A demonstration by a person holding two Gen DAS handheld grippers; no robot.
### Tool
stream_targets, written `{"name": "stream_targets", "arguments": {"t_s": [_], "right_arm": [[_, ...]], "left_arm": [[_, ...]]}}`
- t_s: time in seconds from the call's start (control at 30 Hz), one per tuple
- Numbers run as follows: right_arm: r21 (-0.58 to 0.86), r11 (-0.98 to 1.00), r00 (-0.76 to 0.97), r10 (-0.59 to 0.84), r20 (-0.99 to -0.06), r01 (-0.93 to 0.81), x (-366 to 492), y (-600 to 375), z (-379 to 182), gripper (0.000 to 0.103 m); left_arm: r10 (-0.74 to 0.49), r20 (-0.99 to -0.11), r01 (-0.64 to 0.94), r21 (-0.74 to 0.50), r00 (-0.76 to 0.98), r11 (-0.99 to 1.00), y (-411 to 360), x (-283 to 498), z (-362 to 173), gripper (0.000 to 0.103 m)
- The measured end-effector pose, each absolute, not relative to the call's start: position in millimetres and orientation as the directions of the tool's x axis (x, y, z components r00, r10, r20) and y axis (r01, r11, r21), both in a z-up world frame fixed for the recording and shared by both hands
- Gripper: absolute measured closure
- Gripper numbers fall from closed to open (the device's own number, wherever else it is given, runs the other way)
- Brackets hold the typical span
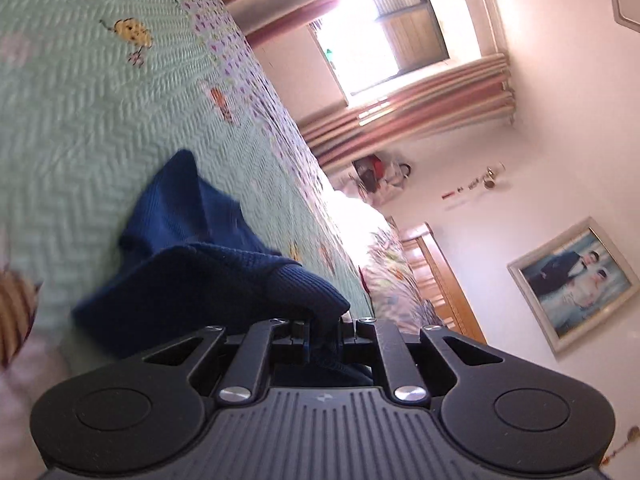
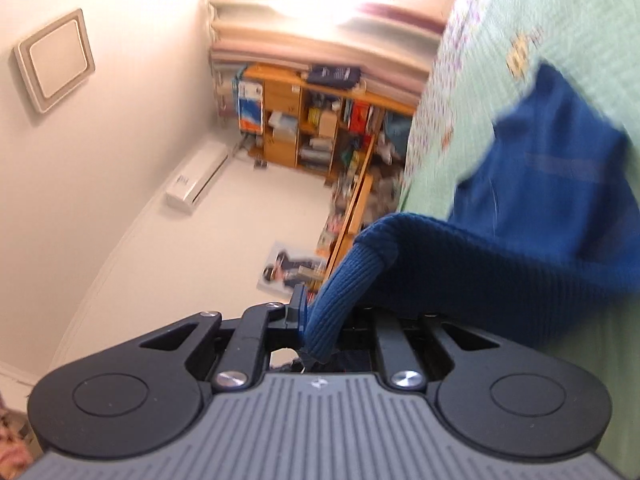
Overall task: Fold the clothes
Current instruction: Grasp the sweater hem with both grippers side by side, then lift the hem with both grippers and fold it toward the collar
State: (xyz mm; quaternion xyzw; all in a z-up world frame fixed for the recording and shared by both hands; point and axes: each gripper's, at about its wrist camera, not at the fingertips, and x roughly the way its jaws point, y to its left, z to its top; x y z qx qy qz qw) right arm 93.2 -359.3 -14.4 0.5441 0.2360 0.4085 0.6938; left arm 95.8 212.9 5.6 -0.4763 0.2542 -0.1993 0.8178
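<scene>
Scene: 2 tilted fisheye views of a bedroom are given, 1 from each handheld gripper; both are blurred in places.
Garment: a navy blue ribbed knit sweater (image 1: 188,240) is seen partly lifted off a bed, with its far part spread on the bed's surface.
Bed cover: a pale green quilt (image 1: 88,112) with a zigzag stitch and small embroidered figures is laid under the sweater; a floral border (image 1: 240,80) is seen along its edge.
Left gripper: the left gripper (image 1: 324,332) is closed together on a ribbed edge of the sweater, which is pinched between its 2 fingers and bunched over them.
Right gripper: the right gripper (image 2: 320,320) is clamped on a ribbed band of the sweater (image 2: 520,208); the left finger (image 2: 298,312) is pressed against the knit, while the right finger is hidden under the cloth.
Span of cloth: in the right view the fabric is drawn from the gripper up and across to the quilt (image 2: 520,20).
Left view background: a bright window (image 1: 384,40) with striped curtains (image 1: 420,108), a framed photograph (image 1: 576,280) on a pale wall and a wooden headboard (image 1: 444,280) are seen.
Right view background: a crowded wooden shelf unit (image 2: 312,116), a wall-mounted air conditioner (image 2: 196,178) and a square ceiling fixture (image 2: 54,60) are seen.
</scene>
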Motion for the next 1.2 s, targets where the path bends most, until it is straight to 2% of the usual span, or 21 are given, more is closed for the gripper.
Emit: {"name": "stream_targets", "arguments": {"t_s": [0.07, 0.17, 0.27, 0.33, 0.37, 0.53, 0.57, 0.6, 0.63, 0.67, 0.7, 0.73, 0.83, 0.9, 1.03, 1.1, 1.17, 1.2], "right_arm": [[0.952, 0.094, 0.599, 0.794, 0.104, -0.290, 136.7, -354.2, -18.5, 0.089], [0.966, 0.146, 0.664, 0.747, 0.035, -0.215, 205.5, -343.3, -38.2, 0.089], [0.969, 0.219, 0.703, 0.707, -0.078, -0.113, 261.9, -331.8, -67.1, 0.089], [0.955, 0.296, 0.724, 0.657, -0.210, 0.008, 289.0, -324.2, -93.1, 0.089], [0.949, 0.313, 0.721, 0.649, -0.241, 0.035, 296.4, -321.8, -103.6, 0.089], [0.971, 0.234, 0.724, 0.662, -0.193, 0.045, 296.0, -323.1, -116.4, 0.085], [0.984, 0.170, 0.734, 0.663, -0.150, 0.048, 293.8, -327.1, -119.8, 0.079], [0.993, 0.103, 0.743, 0.660, -0.106, 0.049, 291.5, -331.3, -123.2, 0.066], [0.999, -0.004, 0.761, 0.648, -0.033, 0.047, 287.0, -336.7, -125.8, 0.054], [0.994, -0.102, 0.774, 0.632, 0.040, 0.031, 287.6, -341.2, -126.9, 0.028], [0.988, -0.151, 0.781, 0.618, 0.088, 0.008, 287.0, -345.2, -123.2, 0.010], [0.980, -0.197, 0.788, 0.602, 0.133, -0.016, 286.3, -349.3, -119.3, 0.007], [0.991, -0.119, 0.819, 0.562, 0.116, -0.060, 274.2, -360.4, -96.0, 0.007], [0.987, -0.138, 0.813, 0.563, 0.148, -0.084, 268.3, -364.4, -89.2, 0.007], [0.940, 0.204, 0.680, 0.732, 0.038, -0.273, 242.3, -325.3, -33.2, 0.007], [0.909, 0.248, 0.591, 0.807, -0.002, -0.336, 221.7, -297.6, -28.7, 0.007], [0.925, 0.294, 0.589, 0.802, -0.101, -0.242, 206.7, -292.4, -54.3, 0.007], [0.937, 0.303, 0.607, 0.783, -0.139, -0.176, 203.3, -300.7, -75.2, 0.015]], "left_arm": [[-0.545, -0.263, 0.044, -0.873, 0.796, 0.486, 209.2, 140.9, 2.5, 0.091], [-0.494, -0.349, -0.050, -0.852, 0.796, 0.521, 203.7, 210.7, -17.6, 0.091], [-0.422, -0.461, -0.148, -0.792, 0.780, 0.592, 198.5, 271.0, -48.0, 0.091], [-0.404, -0.524, -0.192, -0.757, 0.750, 0.625, 195.2, 298.8, -71.6, 0.089], [-0.398, -0.535, -0.200, -0.749, 0.745, 0.632, 194.9, 305.7, -79.4, 0.084], [-0.398, -0.489, -0.197, -0.787, 0.776, 0.584, 207.9, 309.3, -91.2, 0.075], [-0.402, -0.472, -0.195, -0.804, 0.785, 0.562, 212.3, 308.0, -91.3, 0.070], [-0.396, -0.455, -0.191, -0.814, 0.798, 0.549, 216.5, 305.3, -88.6, 0.066], [-0.385, -0.439, -0.185, -0.819, 0.812, 0.544, 220.3, 302.3, -83.4, 0.055], [-0.368, -0.426, -0.180, -0.820, 0.826, 0.544, 224.3, 298.7, -75.5, 0.043], [-0.346, -0.415, -0.179, -0.818, 0.841, 0.546, 228.6, 294.4, -65.9, 0.038], [-0.324, -0.403, -0.177, -0.817, 0.856, 0.549, 233.0, 290.1, -56.3, 0.031], [-0.238, -0.376, -0.204, -0.822, 0.896, 0.532, 249.4, 272.9, -28.5, 0.009], [-0.265, -0.406, -0.184, -0.784, 0.875, 0.593, 232.2, 261.4, -24.6, 0.009], [-0.345, -0.498, -0.101, -0.671, 0.796, 0.735, 182.8, 238.4, -24.5, 0.009], [-0.374, -0.546, -0.048, -0.609, 0.750, 0.792, 158.2, 226.9, -24.4, 0.009], [-0.336, -0.576, -0.060, -0.560, 0.745, 0.826, 154.1, 213.2, -47.5, 0.013], [-0.309, -0.588, -0.075, -0.537, 0.747, 0.840, 154.7, 206.1, -62.1, 0.017]]}}
